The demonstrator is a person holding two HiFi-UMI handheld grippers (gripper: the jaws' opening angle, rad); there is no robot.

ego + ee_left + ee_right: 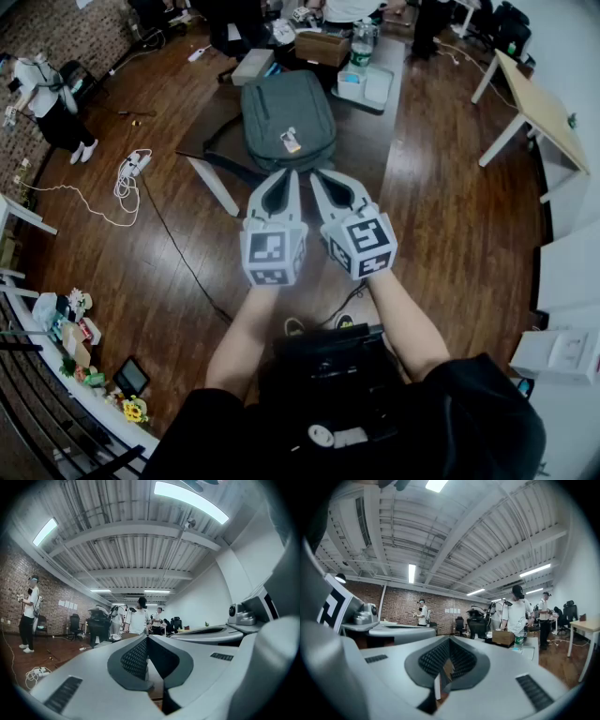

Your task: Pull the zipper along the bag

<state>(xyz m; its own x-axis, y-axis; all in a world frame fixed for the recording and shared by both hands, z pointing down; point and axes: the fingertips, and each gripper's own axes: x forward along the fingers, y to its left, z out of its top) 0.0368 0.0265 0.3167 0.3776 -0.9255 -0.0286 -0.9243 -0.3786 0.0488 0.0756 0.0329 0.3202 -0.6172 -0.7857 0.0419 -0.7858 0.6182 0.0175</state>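
In the head view a dark grey-green backpack (pixel 286 112) lies flat on a dark table (pixel 217 108), with a small white and orange tag (pixel 290 141) on its near part. Both grippers are held up side by side in front of the person, short of the table's near edge and pointing at the bag. The left gripper (pixel 292 175) is shut with nothing between its fingers, as its own view (pixel 147 638) also shows. Beside it the right gripper (pixel 317 175) is shut and empty too (pixel 450 640). Neither touches the bag. I cannot make out the zipper.
Behind the bag stand a cardboard box (pixel 322 47), a water bottle (pixel 362 47) and white containers (pixel 366 86). A power strip with a white cable (pixel 131 169) lies on the wooden floor at left. A light wooden table (pixel 539 108) stands at right. People stand around the room (pixel 520 613).
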